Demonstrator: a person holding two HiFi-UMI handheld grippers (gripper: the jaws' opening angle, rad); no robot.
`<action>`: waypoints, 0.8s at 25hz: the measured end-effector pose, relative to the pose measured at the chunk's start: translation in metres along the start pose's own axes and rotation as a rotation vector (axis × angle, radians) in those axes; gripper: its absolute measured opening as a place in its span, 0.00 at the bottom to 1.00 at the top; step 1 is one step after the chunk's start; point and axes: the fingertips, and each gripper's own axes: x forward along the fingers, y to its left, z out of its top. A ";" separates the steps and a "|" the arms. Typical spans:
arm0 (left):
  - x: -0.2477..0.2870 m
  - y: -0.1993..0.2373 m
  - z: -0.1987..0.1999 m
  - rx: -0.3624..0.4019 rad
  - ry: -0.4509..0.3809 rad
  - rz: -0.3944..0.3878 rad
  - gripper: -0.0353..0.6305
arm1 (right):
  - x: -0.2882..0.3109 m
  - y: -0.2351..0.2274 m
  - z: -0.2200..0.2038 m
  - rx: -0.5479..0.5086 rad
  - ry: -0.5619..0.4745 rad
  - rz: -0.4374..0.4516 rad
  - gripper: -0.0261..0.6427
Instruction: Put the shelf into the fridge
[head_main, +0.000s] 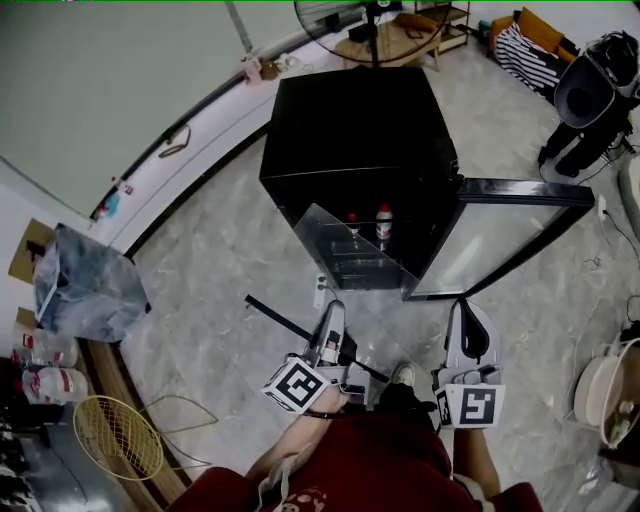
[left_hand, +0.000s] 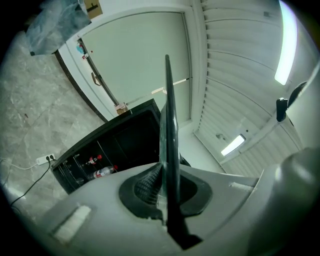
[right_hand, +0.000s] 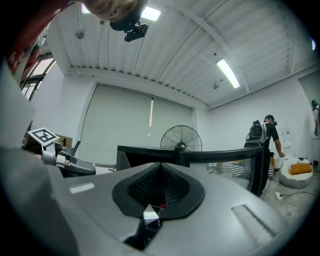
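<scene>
I had the left tongs (head_main: 333, 315) clamped on the shelf (head_main: 350, 255). In the left gripper view its dark rim ran straight up out of the closed pads. The right tongs (head_main: 470, 318) were closed too, and a sliver of clear glass showed in the gap at their base, so I read them as gripping the same shelf.

From the head view the shelf hung tilted in front of the fridge (head_main: 350, 130). Its far edge was at the open front and its near rim was toward me, above the marble floor (head_main: 230, 270). The fridge door (head_main: 510, 235) stood swung out to the right. Two bottles (head_main: 383, 222) with red caps stood inside, just behind the glass. Both tongs pointed level toward the opening.
</scene>
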 end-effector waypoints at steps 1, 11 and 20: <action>0.005 -0.001 -0.003 0.004 -0.011 0.007 0.08 | 0.005 -0.005 -0.002 0.002 -0.001 0.020 0.04; 0.035 -0.004 -0.028 -0.147 -0.169 0.075 0.08 | 0.044 -0.044 -0.014 0.029 0.001 0.202 0.04; 0.051 0.021 -0.027 -0.235 -0.272 0.084 0.08 | 0.070 -0.041 -0.034 0.049 0.032 0.290 0.04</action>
